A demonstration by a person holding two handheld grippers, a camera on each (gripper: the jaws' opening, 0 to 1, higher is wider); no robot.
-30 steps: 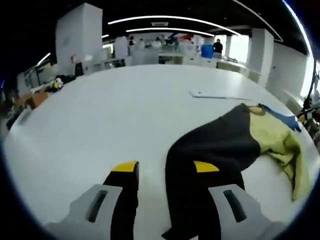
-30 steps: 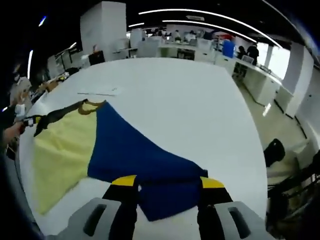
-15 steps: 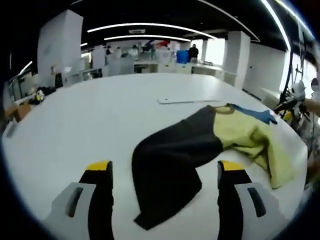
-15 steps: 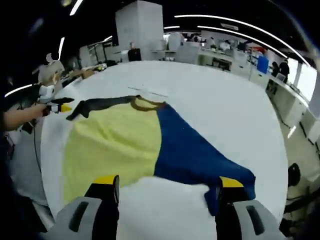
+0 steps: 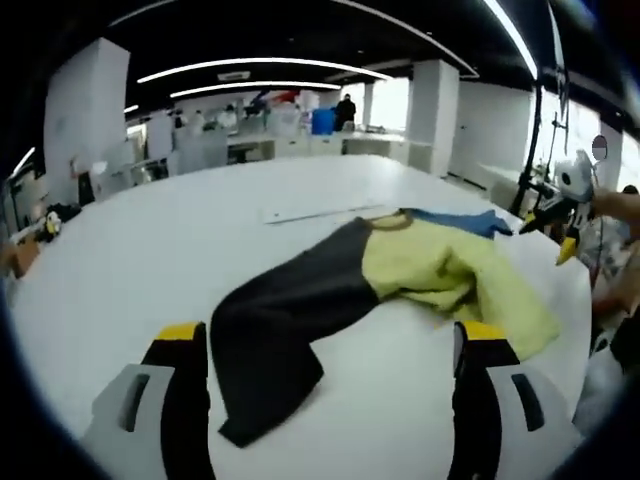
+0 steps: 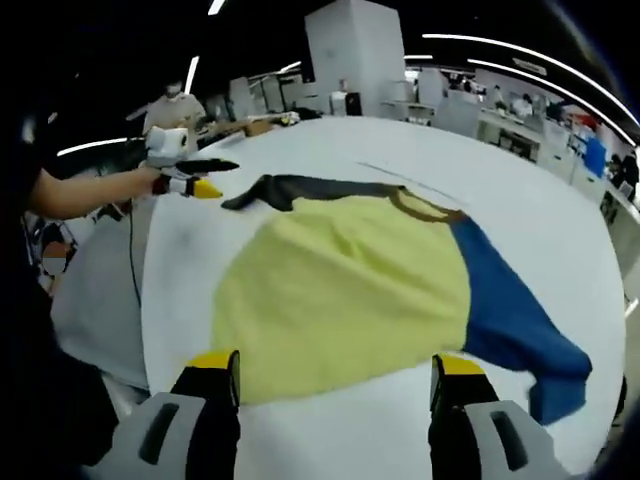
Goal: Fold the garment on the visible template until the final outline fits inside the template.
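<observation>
A long-sleeved garment lies spread on the white table (image 5: pixel 150 250). It has a yellow body (image 6: pixel 340 290), a blue sleeve (image 6: pixel 510 320), a black sleeve (image 6: pixel 300 188) and a brown collar (image 6: pixel 425 205). In the left gripper view the black sleeve (image 5: pixel 285 310) runs toward my left gripper (image 5: pixel 332 335), which is open and off the cloth. The yellow body (image 5: pixel 450 280) is rumpled there, with the blue sleeve (image 5: pixel 450 218) behind it. My right gripper (image 6: pixel 335 365) is open at the yellow hem. A thin flat white sheet (image 5: pixel 310 212) lies beyond the collar.
The left gripper (image 6: pixel 195 175) shows in the right gripper view, held by a person's hand past the black sleeve. The right gripper (image 5: pixel 560 200) shows at the right table edge in the left gripper view. Desks, pillars and people stand in the office beyond the table.
Both grippers have let go of the sleeves, opened wide and drawn back from the garment. The black and blue sleeves now lie on the table.
</observation>
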